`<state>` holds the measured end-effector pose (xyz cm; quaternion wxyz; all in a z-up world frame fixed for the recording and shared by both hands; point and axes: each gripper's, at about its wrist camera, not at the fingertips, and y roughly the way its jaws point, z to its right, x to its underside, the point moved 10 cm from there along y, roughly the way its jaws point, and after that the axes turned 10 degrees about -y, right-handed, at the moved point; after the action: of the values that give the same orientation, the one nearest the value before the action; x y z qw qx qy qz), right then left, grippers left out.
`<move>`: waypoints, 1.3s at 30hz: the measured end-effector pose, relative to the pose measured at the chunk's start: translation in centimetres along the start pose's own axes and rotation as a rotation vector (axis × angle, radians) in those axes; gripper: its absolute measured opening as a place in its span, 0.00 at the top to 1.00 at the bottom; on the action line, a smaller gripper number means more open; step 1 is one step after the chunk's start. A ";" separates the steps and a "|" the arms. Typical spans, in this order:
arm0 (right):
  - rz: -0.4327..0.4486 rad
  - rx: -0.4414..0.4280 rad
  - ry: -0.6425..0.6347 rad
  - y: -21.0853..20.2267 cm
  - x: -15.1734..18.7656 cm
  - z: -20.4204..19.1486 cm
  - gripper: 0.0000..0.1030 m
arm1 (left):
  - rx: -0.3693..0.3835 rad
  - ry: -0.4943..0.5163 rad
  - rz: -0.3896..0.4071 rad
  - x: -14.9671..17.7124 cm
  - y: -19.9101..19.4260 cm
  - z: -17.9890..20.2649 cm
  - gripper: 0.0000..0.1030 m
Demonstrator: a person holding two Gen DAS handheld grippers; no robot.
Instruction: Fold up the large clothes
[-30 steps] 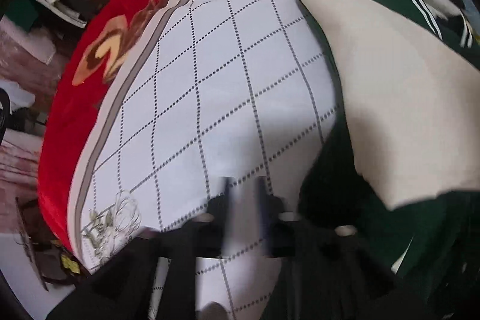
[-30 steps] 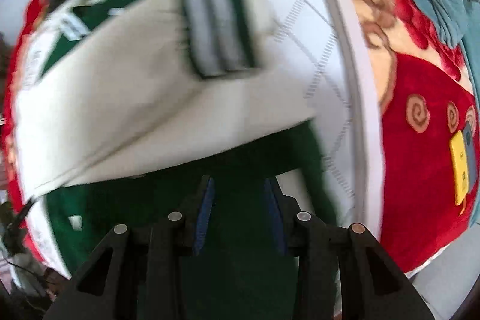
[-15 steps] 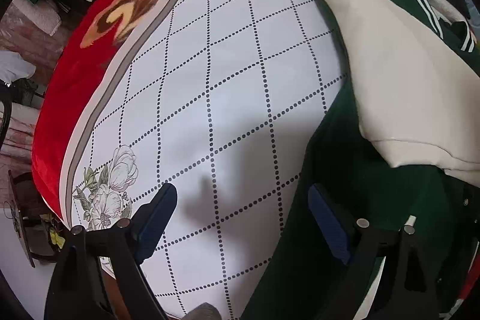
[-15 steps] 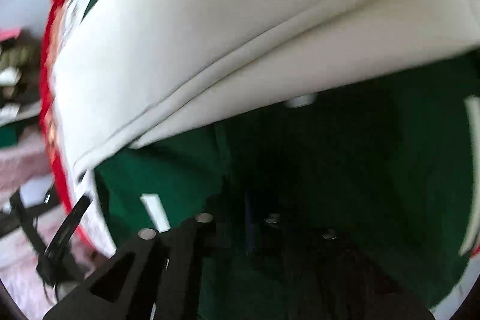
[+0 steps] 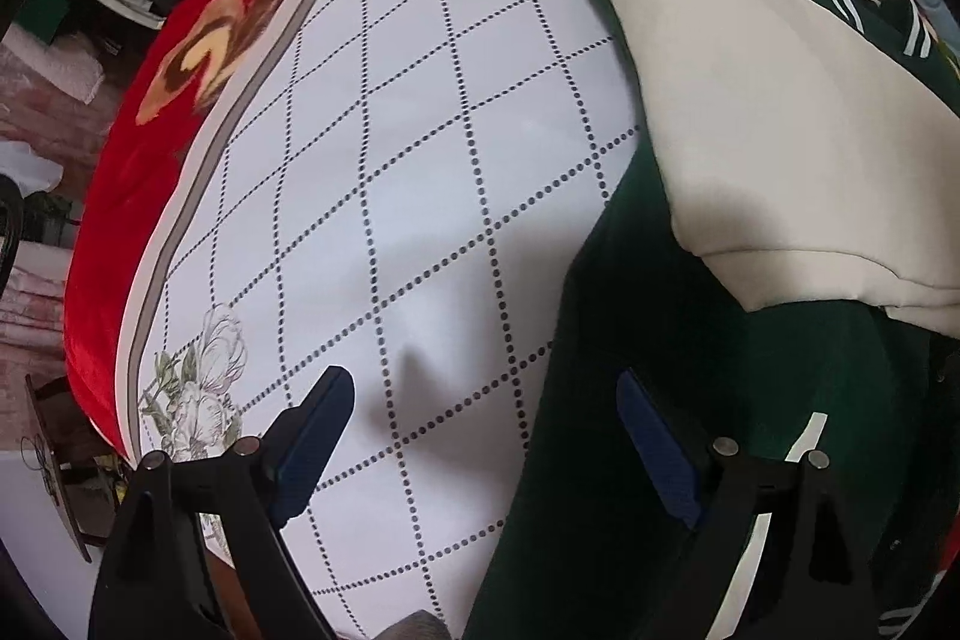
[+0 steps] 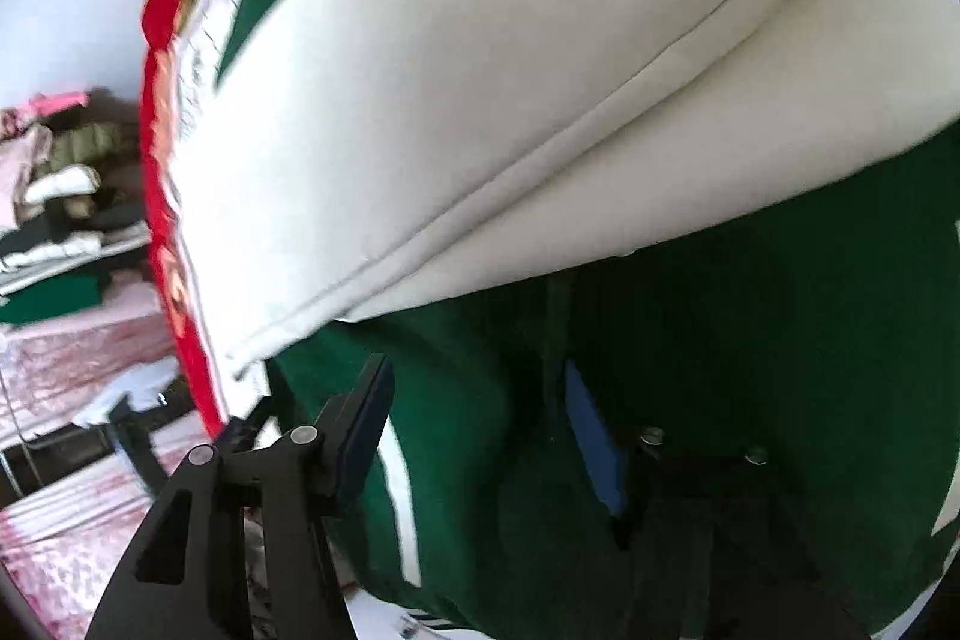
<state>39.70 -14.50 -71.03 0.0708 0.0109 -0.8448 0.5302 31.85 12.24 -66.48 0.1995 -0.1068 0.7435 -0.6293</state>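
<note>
Jacket [image 5: 708, 370], green w/ cream sleeves, is lying on white grid-print sheet [image 5: 420, 148], filling 3 o'clock side of left wrist view. Left gripper [image 5: 486, 436] is hanging wide open, holding nothing, 1 finger over sheet, 1 over green fabric. Right gripper [image 6: 474, 436] jaws have just been opening, partly apart over green body, nothing pinched; cream sleeve [image 6: 480, 100] at 12.
</note>
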 end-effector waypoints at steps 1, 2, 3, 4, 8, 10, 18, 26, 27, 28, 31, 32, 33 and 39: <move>0.006 0.011 -0.013 -0.4 0.0 -0.2 0.49 | -0.003 -0.008 0.002 0.0 -0.2 -0.3 0.13; 0.011 0.044 -0.037 -0.1 0.0 0.2 0.93 | -0.014 -0.013 0.004 0.0 -0.3 -0.8 0.13; 0.016 0.113 -0.042 -0.3 0.4 0.7 0.94 | -0.023 -0.015 0.004 0.1 -0.4 -1.1 0.13; 0.047 0.176 -0.035 -0.6 0.3 2.2 0.96 | -0.032 -0.019 0.000 0.3 -0.6 -1.7 0.13; 0.017 0.154 -0.004 -0.5 0.2 2.8 0.95 | -0.033 -0.045 -0.031 1.9 -1.7 -3.7 0.13; -0.026 0.139 -0.003 -1.3 0.9 2.5 0.88 | -0.012 -0.060 -0.062 3.8 -3.0 -4.7 0.13; -0.055 0.078 0.027 -4.7 6.5 3.6 0.65 | 0.123 -0.084 -0.201 14.4 -5.6 -3.0 0.13; -0.104 0.109 0.019 -5.2 10.7 7.9 0.65 | 0.059 0.030 -0.135 15.6 -0.9 3.0 0.80; -0.102 0.106 0.021 -5.4 10.8 8.0 0.65 | 0.057 0.022 -0.115 15.2 -1.4 2.8 0.91; -0.098 0.099 0.022 -5.2 10.7 7.4 0.65 | 0.065 0.013 -0.108 15.0 -1.7 2.5 0.94; -0.090 0.097 -0.001 -4.8 11.0 5.9 0.65 | 0.036 -0.005 -0.077 14.3 -2.1 0.9 0.95; -0.089 0.092 -0.005 -4.7 10.9 5.7 0.65 | 0.022 -0.004 -0.069 14.2 -2.0 0.4 0.95; -0.089 0.086 -0.006 -4.1 10.9 5.5 0.65 | 0.002 -0.006 -0.059 13.9 -1.7 -0.5 0.95; -0.089 0.034 -0.041 -3.9 10.5 4.9 0.65 | 0.035 -0.057 -0.099 13.0 -1.2 -2.0 0.93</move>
<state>29.13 -20.04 -68.26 0.0769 0.0602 -0.8356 0.5406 19.23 8.53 -67.16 0.1910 -0.1577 0.7201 -0.6481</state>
